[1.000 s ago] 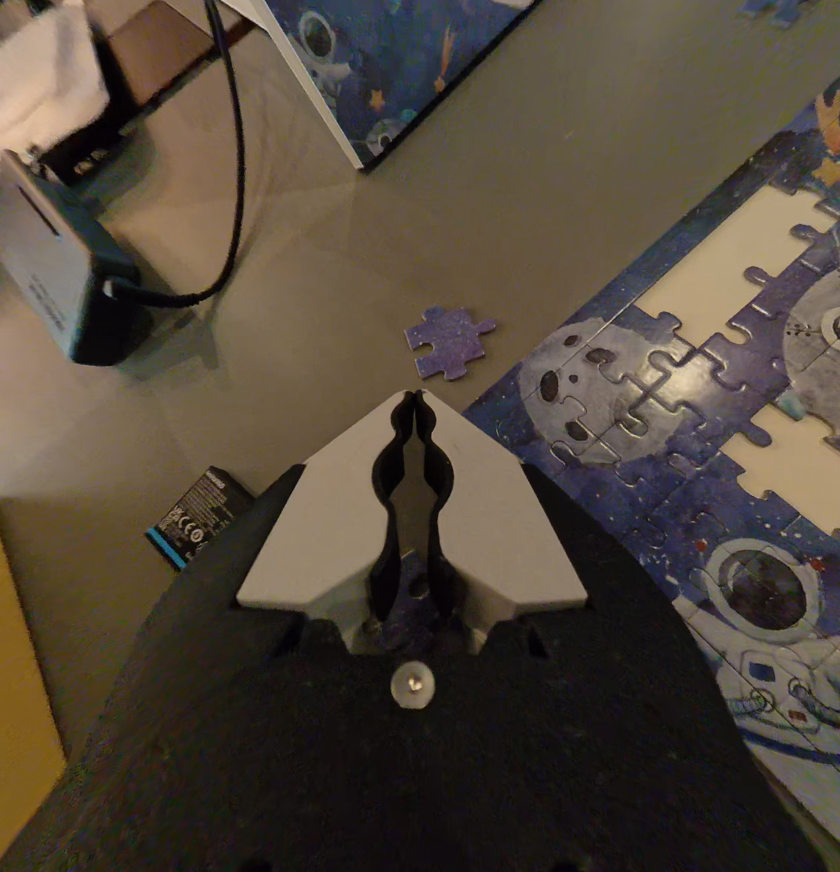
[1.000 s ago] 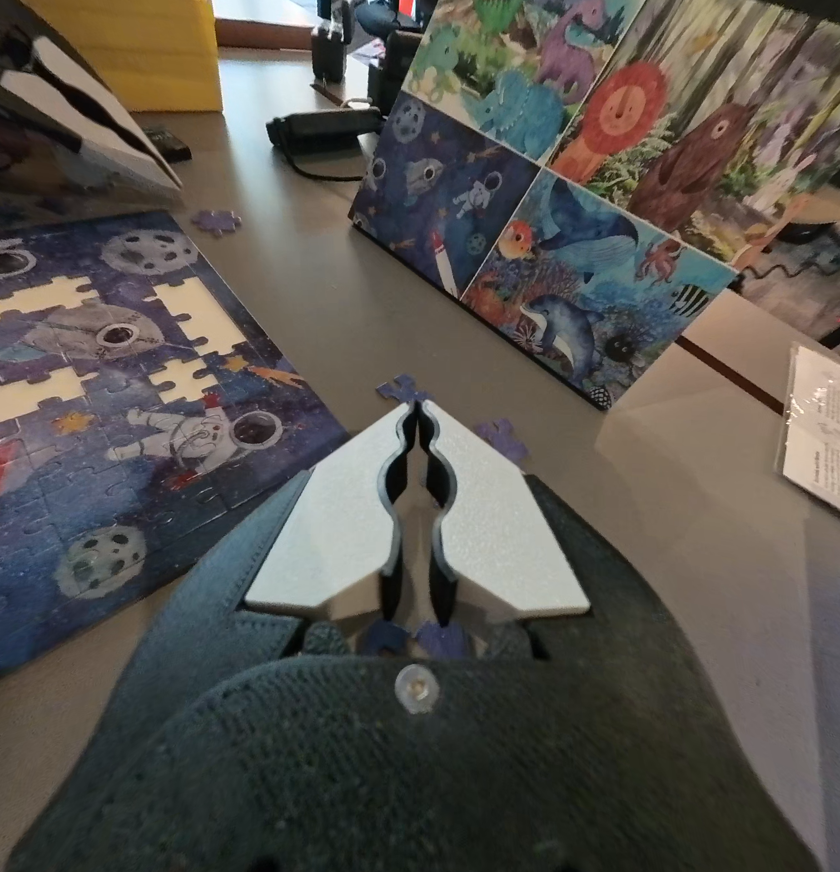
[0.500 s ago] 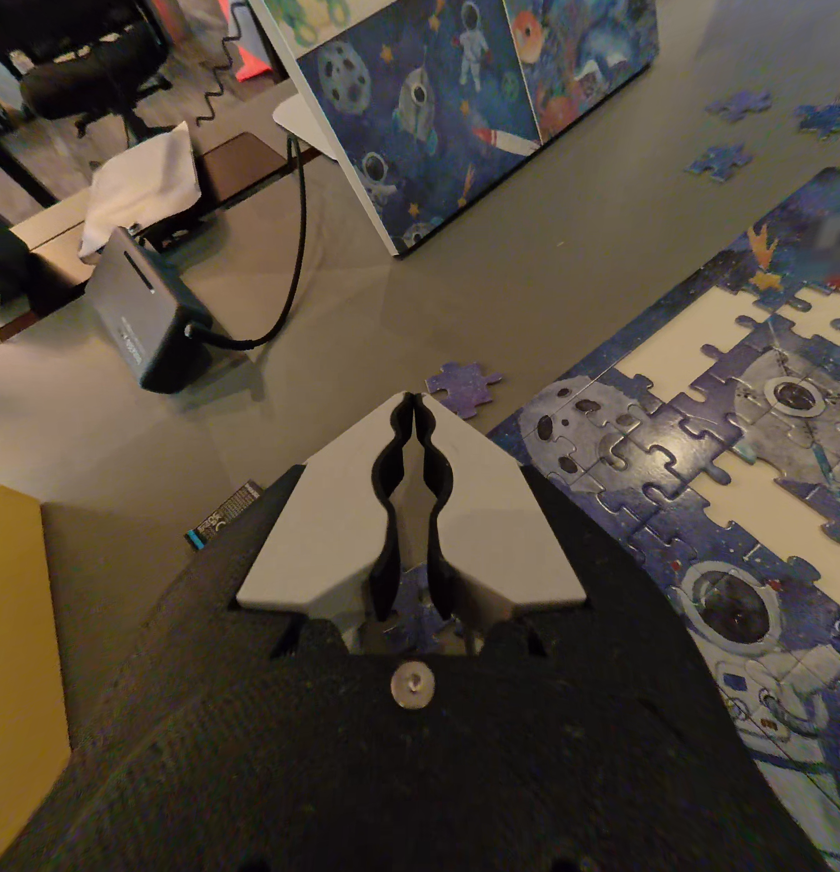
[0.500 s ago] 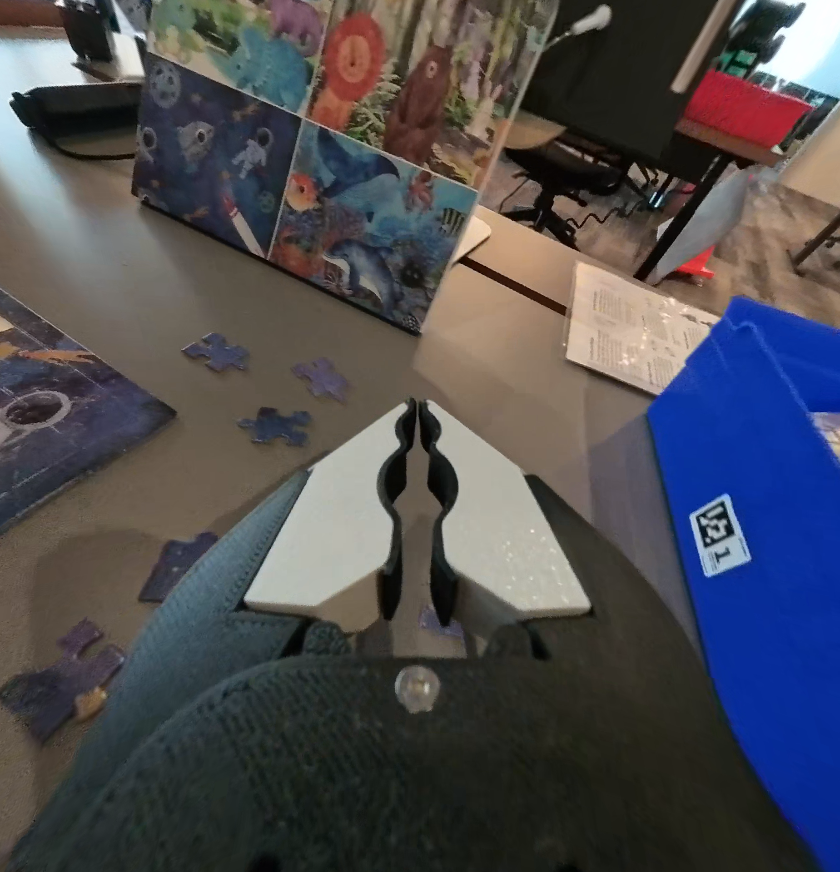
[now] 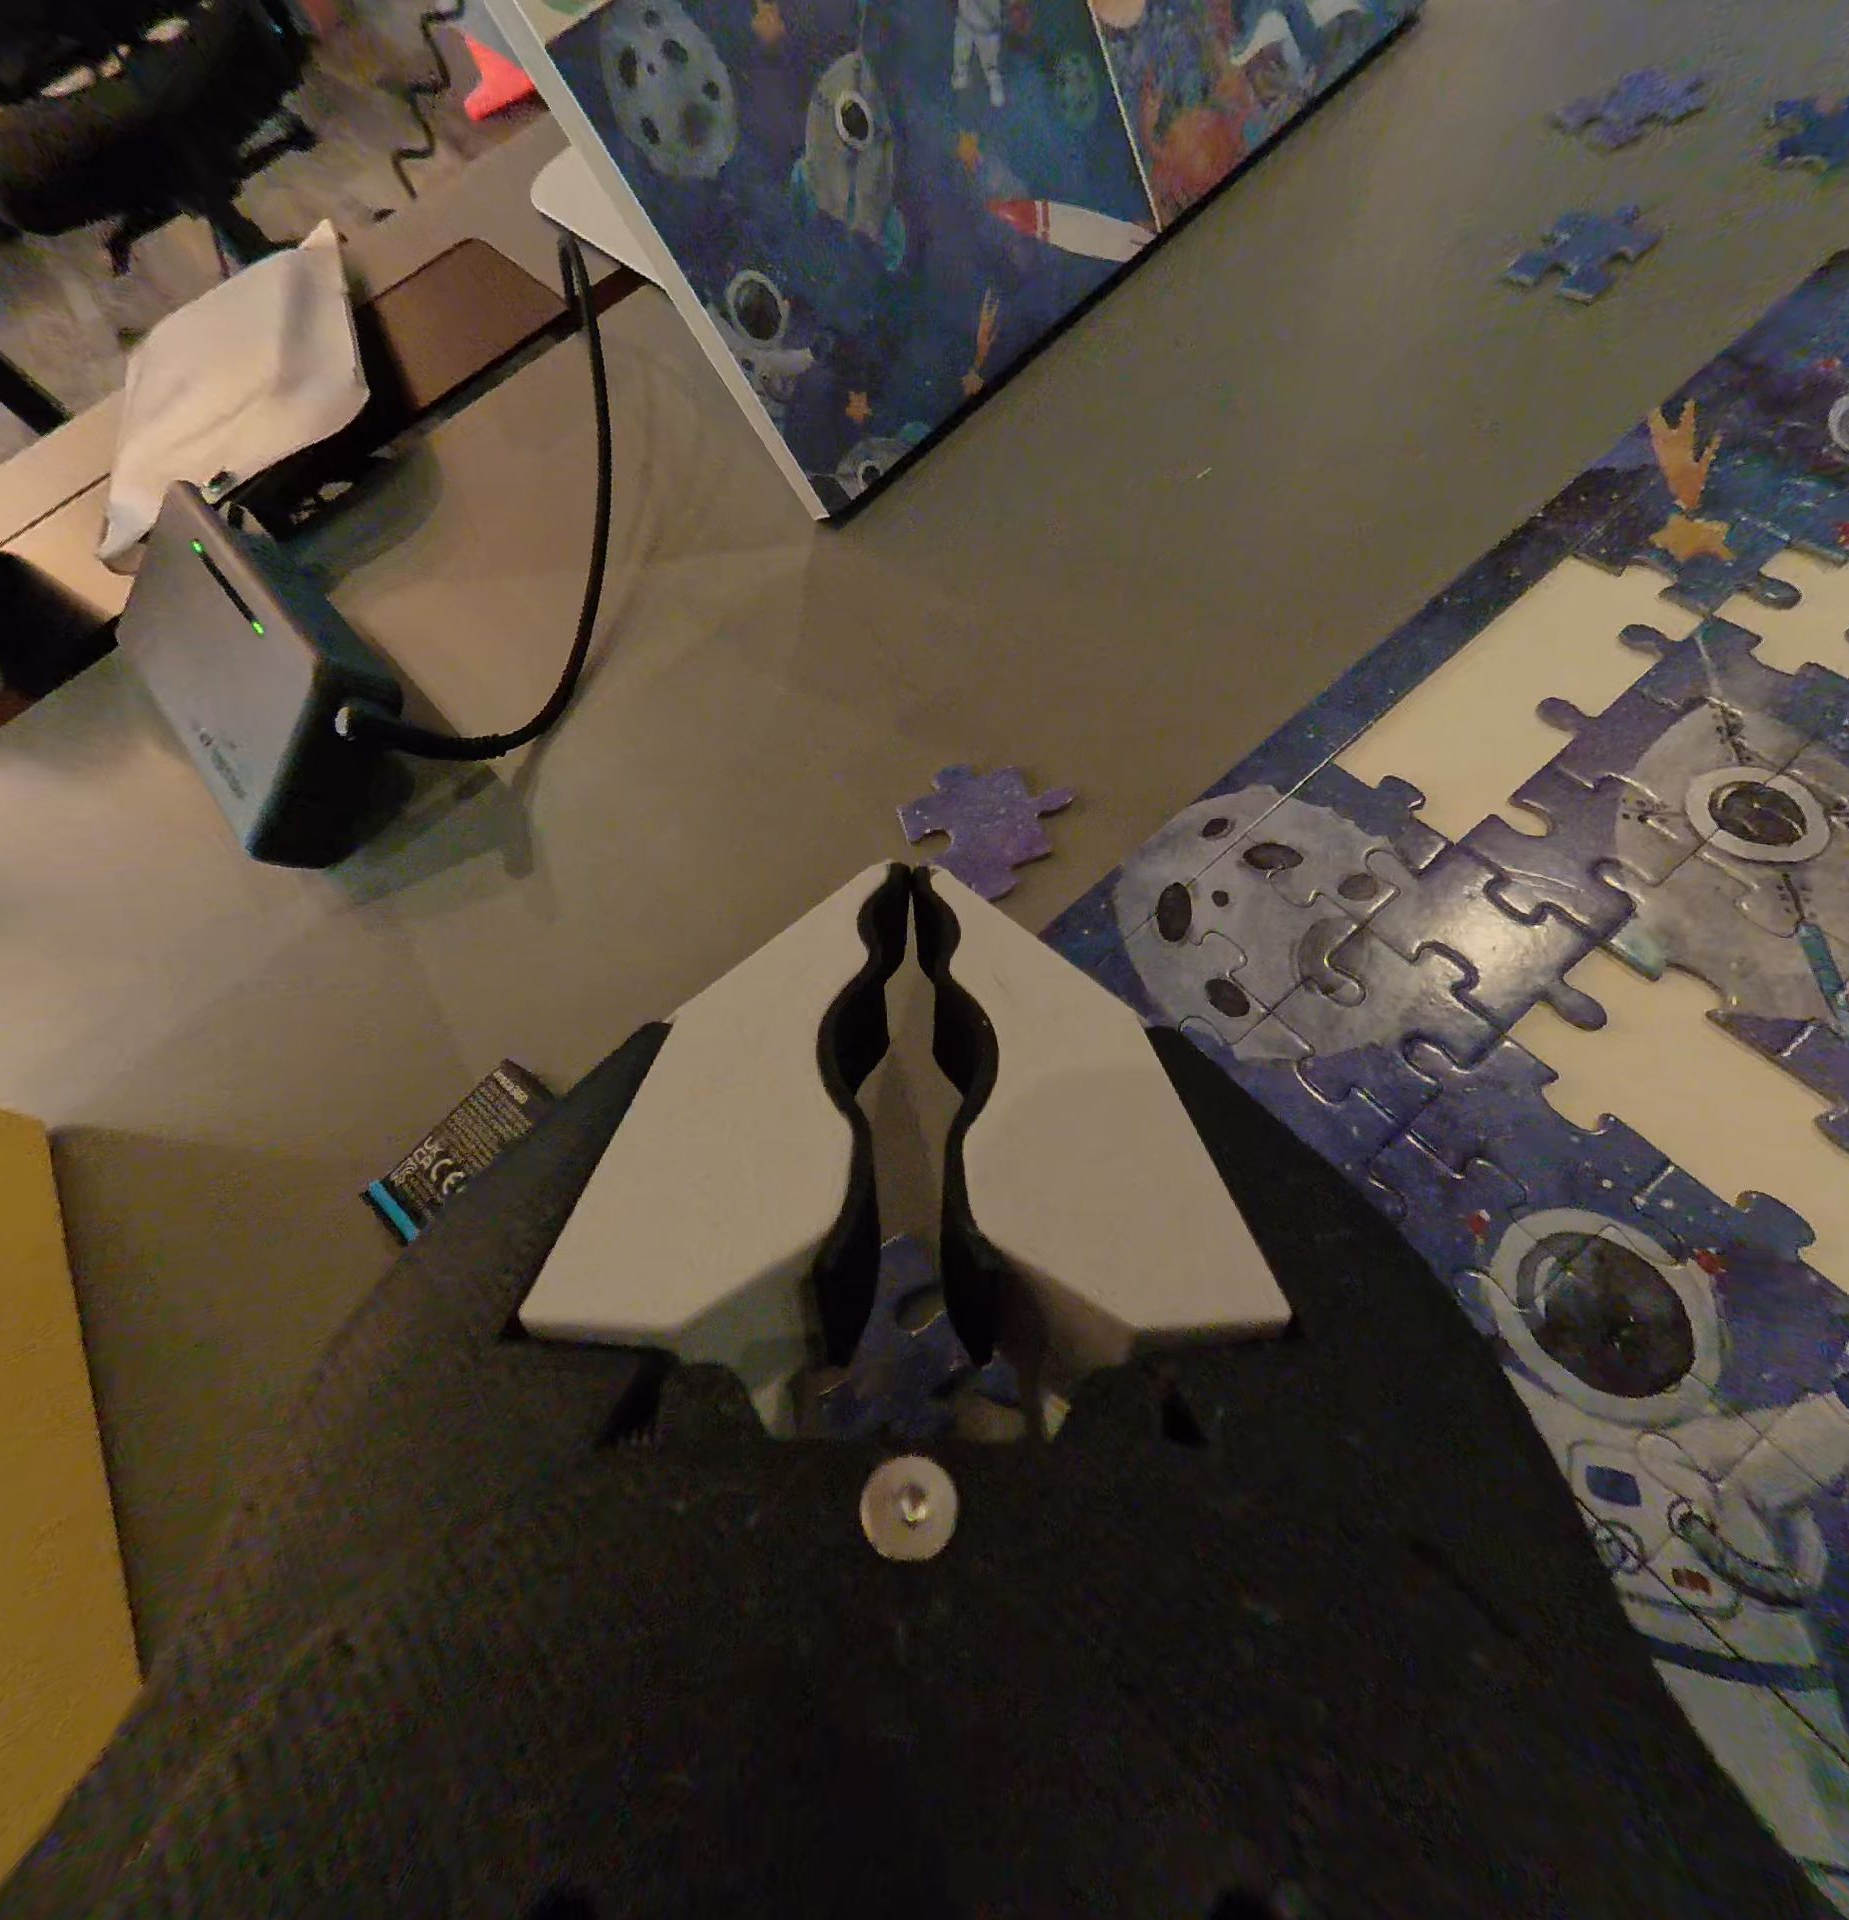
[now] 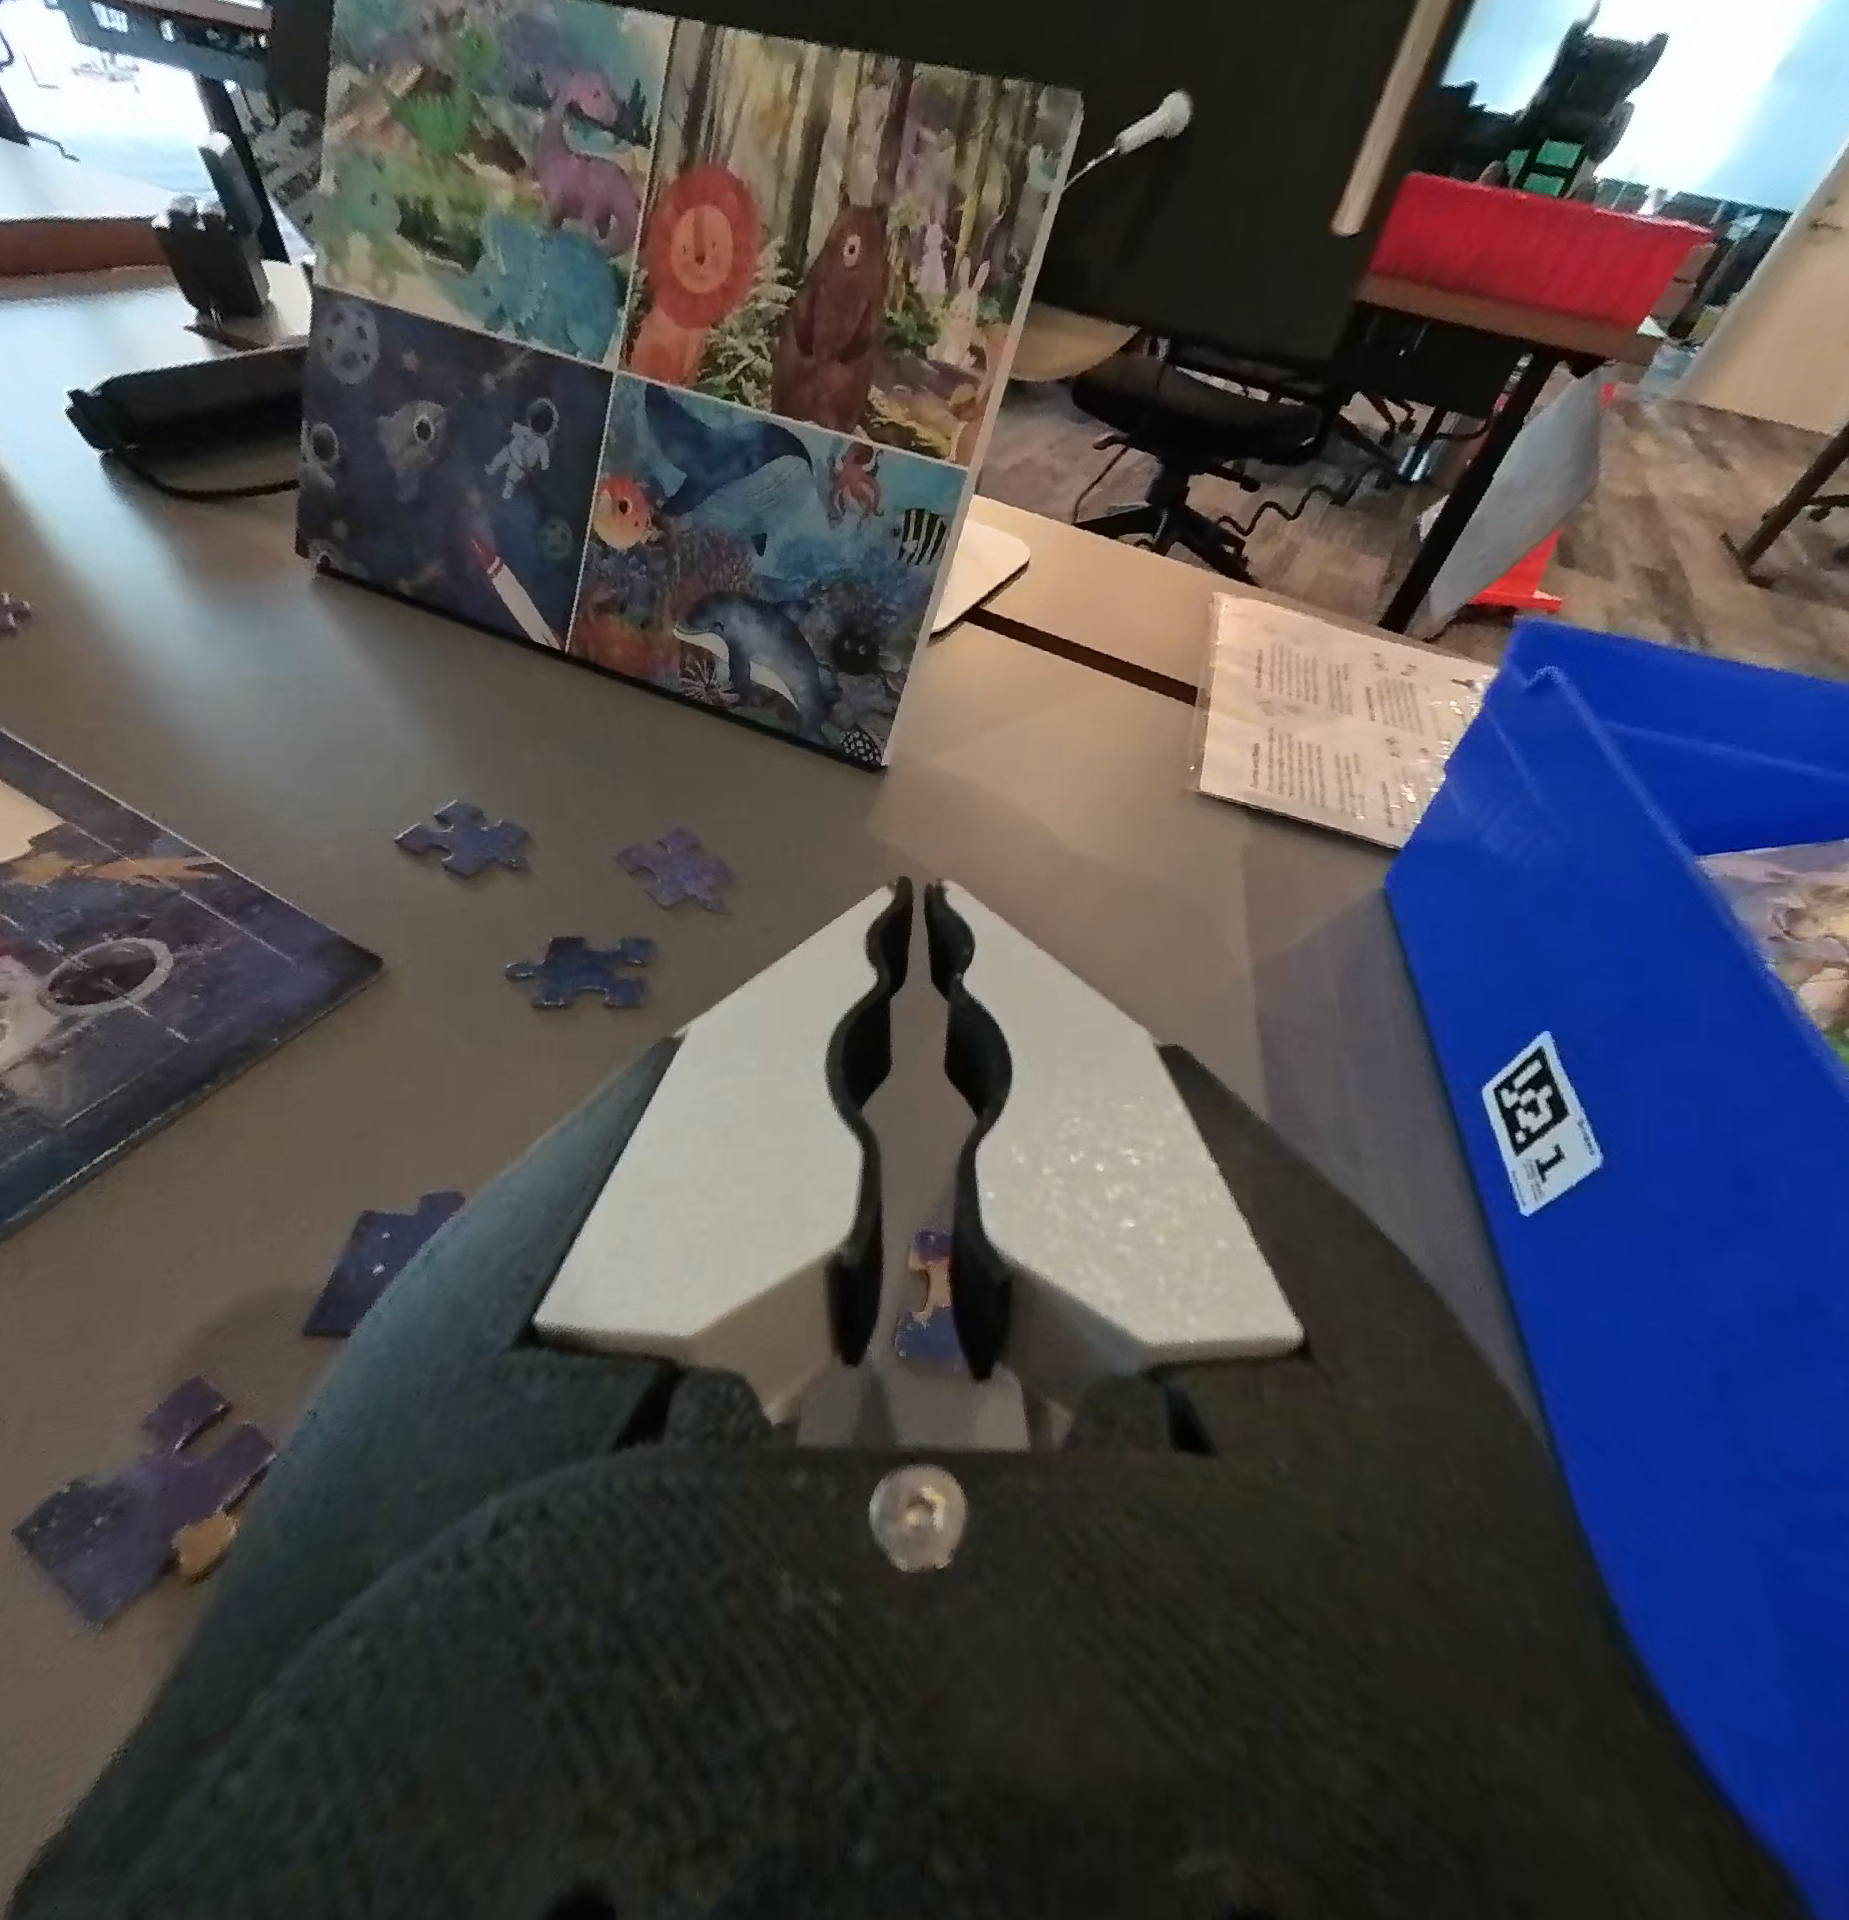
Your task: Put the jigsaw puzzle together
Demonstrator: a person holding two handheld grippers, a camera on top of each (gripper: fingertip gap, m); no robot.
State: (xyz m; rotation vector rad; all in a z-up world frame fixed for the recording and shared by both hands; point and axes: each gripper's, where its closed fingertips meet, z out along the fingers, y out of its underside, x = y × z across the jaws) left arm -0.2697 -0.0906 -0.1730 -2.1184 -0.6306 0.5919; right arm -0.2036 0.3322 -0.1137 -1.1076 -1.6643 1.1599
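Swung rightward, right tool (image 6: pixel 918 896) faces blue bin (image 6: pixel 1668 1039) holding a picture sheet (image 6: pixel 1813 935).

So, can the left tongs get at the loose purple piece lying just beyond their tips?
Probably yes: the purple piece lies alone on bare table, nothing between it and the left tongs. They are shut, though, and must open first.

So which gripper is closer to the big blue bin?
Right. The right gripper points at the table just beside the blue bin. The left gripper hovers by the space puzzle's corner, with no bin in its view.
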